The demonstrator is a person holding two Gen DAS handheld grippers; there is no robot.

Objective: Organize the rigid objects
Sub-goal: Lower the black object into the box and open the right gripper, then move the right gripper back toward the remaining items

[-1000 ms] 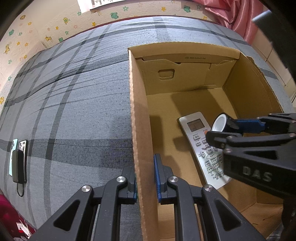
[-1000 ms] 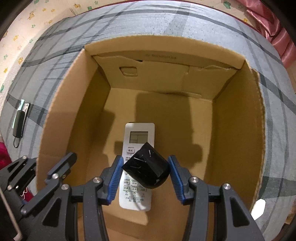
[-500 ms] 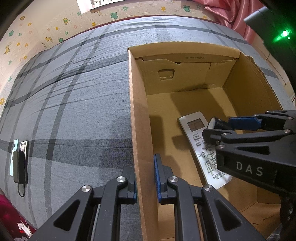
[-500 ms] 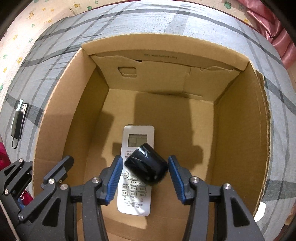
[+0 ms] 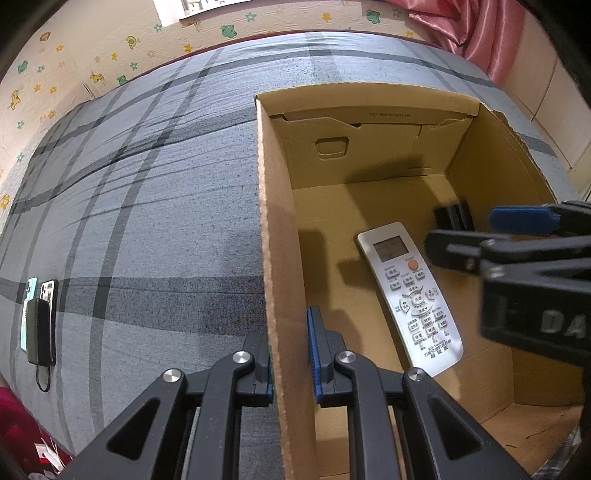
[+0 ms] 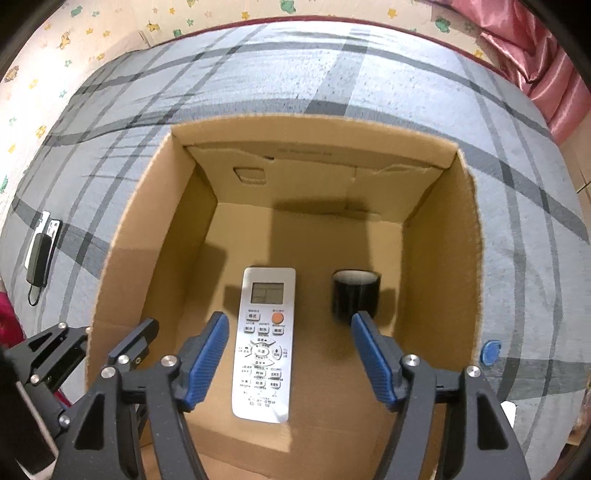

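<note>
An open cardboard box [image 6: 147, 229] sits on the grey plaid bed. Inside lie a white remote control [image 6: 264, 343] and a black cup [image 6: 355, 295], on its side to the right of the remote. My right gripper [image 6: 290, 356] is open and empty above the box floor, the cup just beyond its right finger. My left gripper [image 5: 290, 360] is shut on the box's left wall [image 5: 275, 258]. In the left wrist view the remote [image 5: 410, 295] and the cup [image 5: 452, 218] show, with the right gripper [image 5: 517, 236] over them.
Phones and a black power bank with a cable [image 5: 38, 321] lie at the bed's left edge; they also show in the right wrist view [image 6: 40, 247]. A small blue round thing [image 6: 490, 350] lies on the bed right of the box. Pink curtain [image 5: 476, 26] at the back right.
My right gripper opened and let go of the black cup, which now lies on the box floor right of the remote. The gripper rose and drew back. The left gripper kept its hold.
</note>
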